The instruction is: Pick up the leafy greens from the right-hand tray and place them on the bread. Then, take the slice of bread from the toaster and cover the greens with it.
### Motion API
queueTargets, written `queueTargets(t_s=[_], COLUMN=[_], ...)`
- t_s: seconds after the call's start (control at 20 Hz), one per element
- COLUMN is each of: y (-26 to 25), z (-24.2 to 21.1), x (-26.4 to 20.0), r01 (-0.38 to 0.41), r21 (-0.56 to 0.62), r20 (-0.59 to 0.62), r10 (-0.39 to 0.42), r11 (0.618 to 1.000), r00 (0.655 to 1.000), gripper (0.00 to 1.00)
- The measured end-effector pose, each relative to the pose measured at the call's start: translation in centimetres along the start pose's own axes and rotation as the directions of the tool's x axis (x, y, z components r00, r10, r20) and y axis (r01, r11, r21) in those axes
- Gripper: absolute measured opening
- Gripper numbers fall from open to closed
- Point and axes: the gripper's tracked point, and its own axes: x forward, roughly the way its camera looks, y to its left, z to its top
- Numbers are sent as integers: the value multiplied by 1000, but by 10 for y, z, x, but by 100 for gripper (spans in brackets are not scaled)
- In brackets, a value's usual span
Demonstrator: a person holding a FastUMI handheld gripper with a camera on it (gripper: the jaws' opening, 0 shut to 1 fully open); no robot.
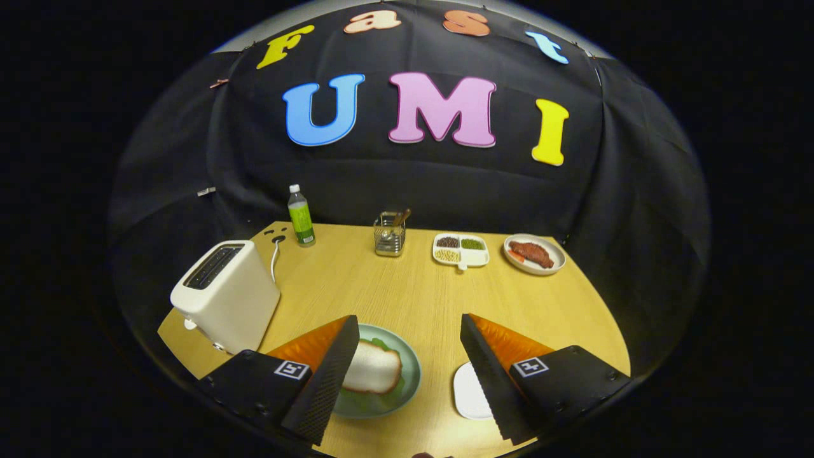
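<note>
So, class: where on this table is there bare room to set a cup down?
The widest bare wood lies ahead of the open gripper, between the toaster and the divided dish. It is crowded by the fingers: green plate with bread, white tray.

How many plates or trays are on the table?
4: green plate under the bread by the left finger, white tray by the right finger, divided tray and meat plate beyond.

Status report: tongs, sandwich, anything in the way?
Tongs open, holding nothing. Bread slice sits over greens on green plate. White tray beside right finger. Nothing blocking.
</note>
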Motion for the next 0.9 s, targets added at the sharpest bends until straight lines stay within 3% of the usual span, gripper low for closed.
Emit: queueTargets(t_s=[0.35, 0.6, 0.75, 0.9], y=[-35, -45, -60, -60], z=[118, 158, 174, 177], x=[-85, -135, -155, -168], r01=[32, 34, 105, 126], r21=[-164, -189, -228, -209], r20=[263, 290, 315, 320], r10=[13, 23, -29, -54], r11=[986, 981, 968, 970], r00=[965, 957, 949, 946], gripper=[98, 98, 98, 98])
